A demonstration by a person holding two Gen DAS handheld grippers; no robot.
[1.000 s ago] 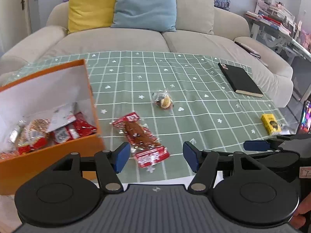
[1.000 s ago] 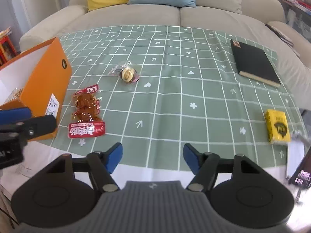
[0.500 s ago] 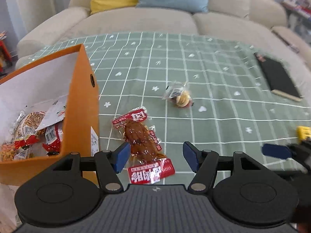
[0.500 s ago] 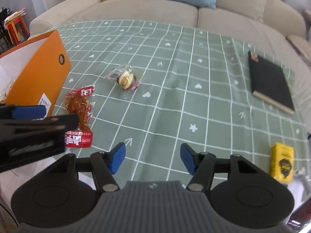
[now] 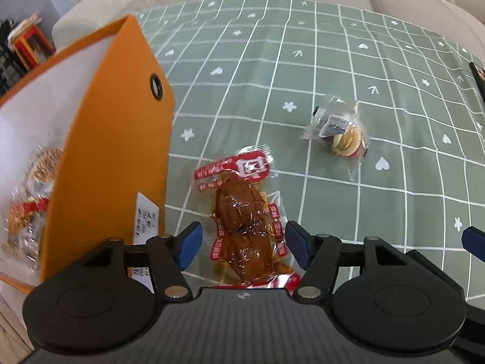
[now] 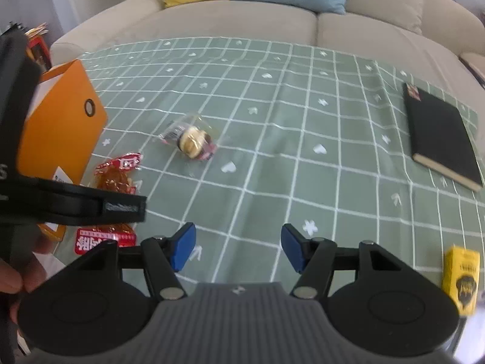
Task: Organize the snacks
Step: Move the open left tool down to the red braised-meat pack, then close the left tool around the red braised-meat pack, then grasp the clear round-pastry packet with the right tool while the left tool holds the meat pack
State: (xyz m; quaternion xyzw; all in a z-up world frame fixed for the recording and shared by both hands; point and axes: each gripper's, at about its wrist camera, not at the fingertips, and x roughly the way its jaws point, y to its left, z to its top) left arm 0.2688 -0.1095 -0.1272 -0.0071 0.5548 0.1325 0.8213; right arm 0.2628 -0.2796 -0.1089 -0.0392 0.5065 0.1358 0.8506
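Observation:
A red packet of brown meat snack (image 5: pixel 242 212) lies on the green checked cloth beside the orange box (image 5: pixel 115 139). My left gripper (image 5: pixel 242 244) is open, its blue pads on either side of the packet's near half. The packet also shows in the right wrist view (image 6: pixel 115 179), partly hidden by the left gripper's body. A small clear-wrapped snack (image 5: pixel 342 139) lies further out; it also shows in the right wrist view (image 6: pixel 191 141). My right gripper (image 6: pixel 238 250) is open and empty above the cloth. The box holds several wrapped snacks (image 5: pixel 30 188).
A black notebook (image 6: pixel 439 136) lies at the far right of the cloth. A small yellow box (image 6: pixel 462 276) sits near the front right edge. A beige sofa (image 6: pixel 242 21) with cushions stands behind the table.
My left gripper has moved forward and down over the red packet, which now lies between its open pads. My right gripper has shifted forward a little.

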